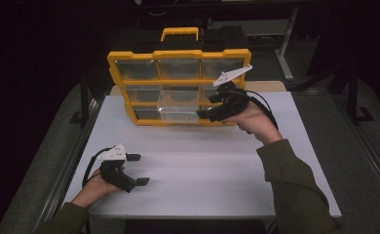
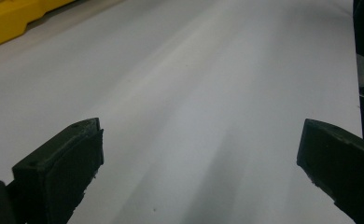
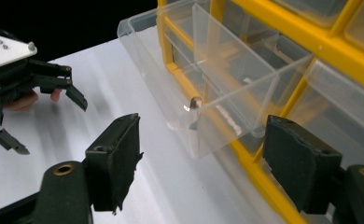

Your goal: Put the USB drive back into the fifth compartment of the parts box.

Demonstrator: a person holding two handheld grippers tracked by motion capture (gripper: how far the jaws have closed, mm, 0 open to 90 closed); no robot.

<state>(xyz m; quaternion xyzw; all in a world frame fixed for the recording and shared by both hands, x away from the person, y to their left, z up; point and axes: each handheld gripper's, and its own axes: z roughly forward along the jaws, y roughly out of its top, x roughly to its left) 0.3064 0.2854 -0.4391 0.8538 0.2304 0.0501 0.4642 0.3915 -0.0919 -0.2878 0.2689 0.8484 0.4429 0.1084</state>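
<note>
I can read no text, label, brand, number or sign from here: not on the yellow organizer [image 1: 179, 53], its clear drawer [image 3: 208, 88], or the white table [image 1: 202, 170].

Yellow plastic organiser cabinet [image 3: 311, 42] cut off at right gripper view's top & right edges. Its lower-right clear drawers [image 1: 208, 93] sit hidden behind right gripper [image 1: 208, 111] in high view.

Overhead light brightening the white tabletop [image 1: 202, 170], surroundings sinking into darkness, soft shadows pooling below, glare streaking the clear drawer [image 3: 217, 88], near gripper views blurring
</note>
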